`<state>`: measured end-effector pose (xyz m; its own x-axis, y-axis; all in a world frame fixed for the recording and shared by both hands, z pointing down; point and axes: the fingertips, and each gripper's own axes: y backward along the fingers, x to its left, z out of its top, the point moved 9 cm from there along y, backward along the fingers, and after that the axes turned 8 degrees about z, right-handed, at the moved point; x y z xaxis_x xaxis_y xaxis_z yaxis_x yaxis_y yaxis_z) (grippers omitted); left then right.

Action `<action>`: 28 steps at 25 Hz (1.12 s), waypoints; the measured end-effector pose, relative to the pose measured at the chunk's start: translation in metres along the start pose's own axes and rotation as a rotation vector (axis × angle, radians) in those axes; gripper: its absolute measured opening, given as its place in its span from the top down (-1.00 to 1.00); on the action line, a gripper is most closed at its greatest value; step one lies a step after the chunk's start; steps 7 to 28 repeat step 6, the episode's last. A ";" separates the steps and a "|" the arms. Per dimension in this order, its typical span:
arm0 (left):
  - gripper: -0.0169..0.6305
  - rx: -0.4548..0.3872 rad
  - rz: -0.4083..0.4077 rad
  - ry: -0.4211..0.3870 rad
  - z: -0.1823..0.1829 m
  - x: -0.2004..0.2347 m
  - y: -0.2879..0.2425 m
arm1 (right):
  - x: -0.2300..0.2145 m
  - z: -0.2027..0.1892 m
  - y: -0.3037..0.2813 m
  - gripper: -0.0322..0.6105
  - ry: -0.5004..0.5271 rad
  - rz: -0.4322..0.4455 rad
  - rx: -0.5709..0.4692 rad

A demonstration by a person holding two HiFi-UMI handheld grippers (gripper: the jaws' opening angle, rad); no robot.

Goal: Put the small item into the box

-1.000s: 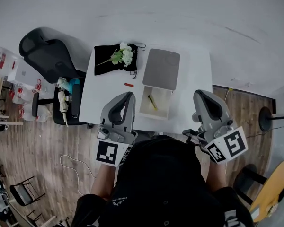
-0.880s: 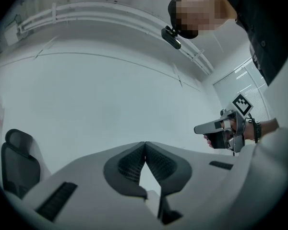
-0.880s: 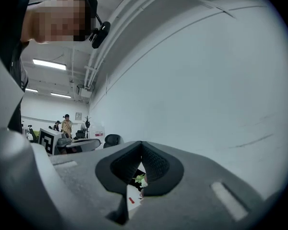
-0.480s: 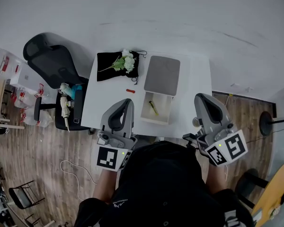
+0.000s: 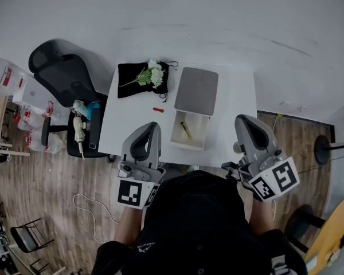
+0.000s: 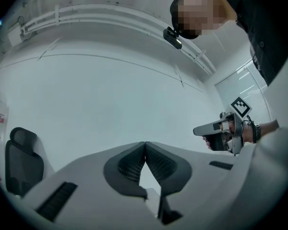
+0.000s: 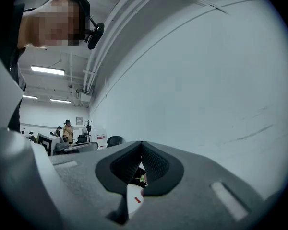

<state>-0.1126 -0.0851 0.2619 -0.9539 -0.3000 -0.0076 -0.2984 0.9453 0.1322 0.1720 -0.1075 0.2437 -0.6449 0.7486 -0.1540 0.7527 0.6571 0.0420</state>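
Both closed: left gripper [image 5: 153,126], right gripper [image 5: 241,120]; one box [image 5: 187,145], one red item [image 5: 157,110].

L gripper [image 5: 152,126] has drawn back slightly from small red item [image 5: 158,109], toward person.

Your left gripper [image 5: 152,128] sits lower left of centre in the head view, held out in front of your torso, jaws pointing up-frame, tips pressed together with nothing between. Your right gripper [image 5: 245,120] sits lower right, level with it, angled slightly outward, jaws likewise closed and empty
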 end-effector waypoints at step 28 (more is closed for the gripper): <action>0.93 0.000 -0.001 -0.006 -0.001 0.002 -0.001 | 0.000 -0.004 -0.004 0.89 -0.001 0.003 0.007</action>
